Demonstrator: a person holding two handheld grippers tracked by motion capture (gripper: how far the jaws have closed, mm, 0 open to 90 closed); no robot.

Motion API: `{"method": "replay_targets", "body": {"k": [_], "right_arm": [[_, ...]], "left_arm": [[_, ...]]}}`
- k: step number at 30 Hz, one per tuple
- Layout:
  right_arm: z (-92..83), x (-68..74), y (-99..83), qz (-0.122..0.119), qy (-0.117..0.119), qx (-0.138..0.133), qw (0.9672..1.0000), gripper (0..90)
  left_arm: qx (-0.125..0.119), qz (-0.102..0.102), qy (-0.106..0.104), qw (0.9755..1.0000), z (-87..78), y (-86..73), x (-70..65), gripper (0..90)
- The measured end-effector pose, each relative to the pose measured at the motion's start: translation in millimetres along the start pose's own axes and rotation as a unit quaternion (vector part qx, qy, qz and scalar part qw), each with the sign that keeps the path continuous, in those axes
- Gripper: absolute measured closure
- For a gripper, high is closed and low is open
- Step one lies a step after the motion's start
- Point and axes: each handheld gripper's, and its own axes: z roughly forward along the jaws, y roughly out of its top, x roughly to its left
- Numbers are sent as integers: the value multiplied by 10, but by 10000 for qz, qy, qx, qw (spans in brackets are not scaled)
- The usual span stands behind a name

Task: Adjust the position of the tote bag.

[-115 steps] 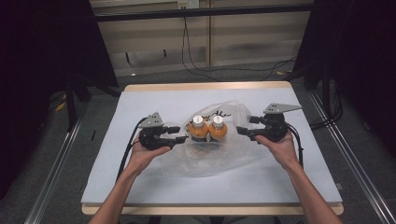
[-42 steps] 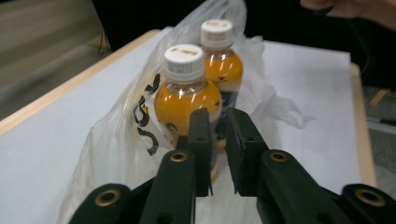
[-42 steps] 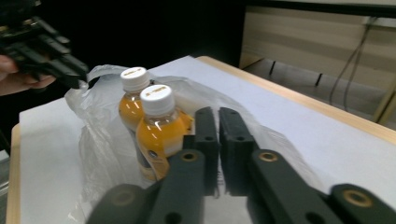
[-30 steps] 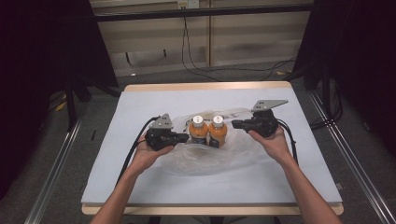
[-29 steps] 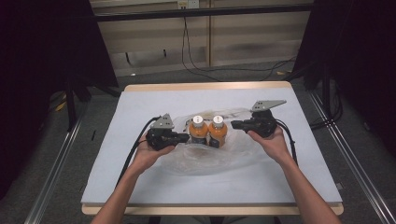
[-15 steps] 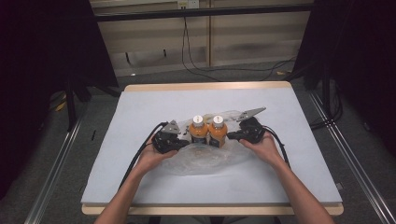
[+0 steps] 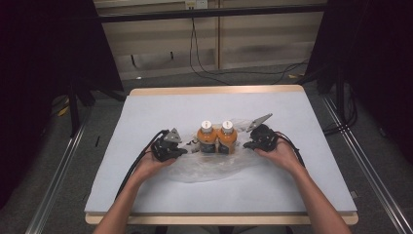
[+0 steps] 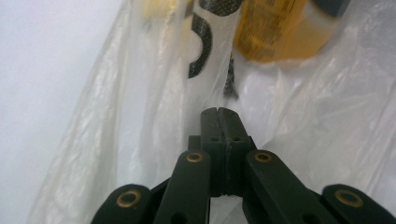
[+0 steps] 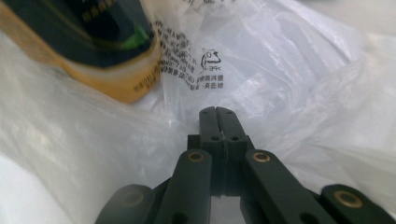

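Two orange bottles with white caps, one [image 7: 206, 137] and the other [image 7: 227, 136], stand side by side on a clear plastic bag [image 7: 209, 168] that lies crumpled on the table. My left gripper [image 7: 187, 150] sits low at the left bottle's side. Its jaws have just closed the last bit, and a taut fold of bag film [image 8: 140, 116] runs out from the tip [image 8: 218, 112]. An orange bottle [image 8: 275, 32] is close ahead. My right gripper [image 7: 245, 145] sits low beside the right bottle. Its shut tip [image 9: 217, 112] is buried in bunched film [image 9: 289, 70], near a bottle [image 9: 93, 42].
The pale blue table top [image 7: 146, 112] has a wooden rim. Each gripper's black cable trails back along the forearm. Metal rails run along the floor on both sides of the table, and cables lie on the floor behind it.
Both hands have come down and inward, closer to the bottles. The bag film now lies lower and flatter around them. The bottles stand where they were.
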Motion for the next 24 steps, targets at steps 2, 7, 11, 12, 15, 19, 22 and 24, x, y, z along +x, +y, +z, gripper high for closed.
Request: {"method": "replay_targets", "body": {"k": [2,7,11,12,15,19,22,24], "right_arm": [[-32,29,6,-159,-188,213,9995,900],[-70,44,-7,-438,-362,446,9974,900],[-223,-40,-148,-597,-593,877,9926,900],[-257,-76,-193,-538,-559,868,9932,900],[-350,-149,-308,-370,-617,986,9925,900],[-446,-245,-445,-262,-583,955,9934,900],[-474,-263,-472,-243,-581,1012,9929,900],[-503,-255,-500,-275,-574,1084,9921,900]], "left_arm": [[15,-50,27,10000,-31,-34,24,900],[221,169,213,9994,-51,-13,-20,900],[217,159,221,9994,-69,-37,-11,900],[241,148,191,9994,-84,-54,5,900],[415,160,383,9983,-144,-100,47,900],[272,-71,306,9991,-189,-188,106,900],[309,5,274,9991,-209,-198,109,900],[294,-74,282,9991,-253,-255,151,900]]}}
